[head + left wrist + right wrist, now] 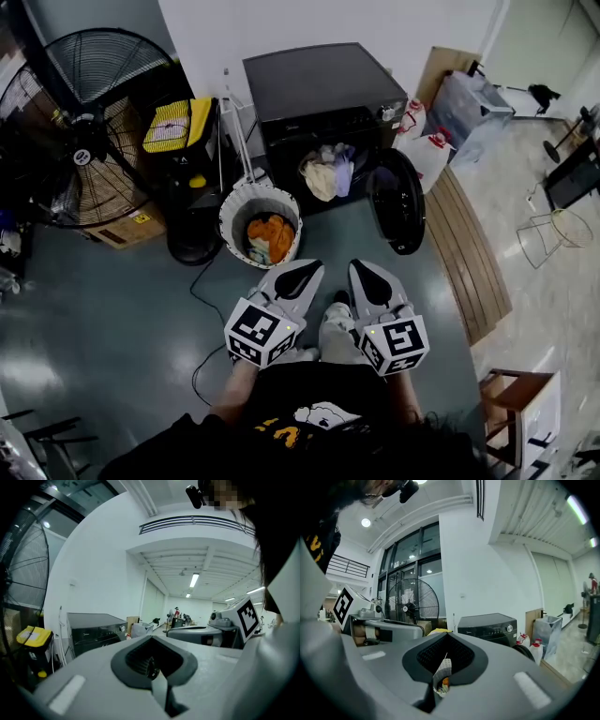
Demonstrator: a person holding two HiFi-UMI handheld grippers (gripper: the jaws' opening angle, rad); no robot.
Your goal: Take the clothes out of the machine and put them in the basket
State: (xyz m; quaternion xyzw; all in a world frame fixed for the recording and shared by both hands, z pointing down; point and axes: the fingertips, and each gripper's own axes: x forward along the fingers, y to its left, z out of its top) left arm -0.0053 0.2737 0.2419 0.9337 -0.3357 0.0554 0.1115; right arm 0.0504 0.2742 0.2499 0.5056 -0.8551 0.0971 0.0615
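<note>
A black washing machine (323,89) stands ahead, its round door (398,202) swung open to the right. Cream and lavender clothes (328,172) bulge from the drum opening. Left of it sits a white basket (234,211) holding an orange garment (272,234). My left gripper (305,272) and right gripper (367,274) are side by side low over the floor, short of the basket and machine, both shut and empty. The left gripper view shows shut jaws and the machine (91,630) beyond. The right gripper view shows the machine (487,623) and a sliver of the basket (442,677) through the jaw notch.
A large floor fan (75,141) stands at the left with a cardboard box (117,230) under it. A yellow-topped black unit (178,127) is beside the basket. A cable (202,291) runs over the floor. Jugs (427,150), a plastic bin (469,103) and wooden slats (473,253) lie to the right.
</note>
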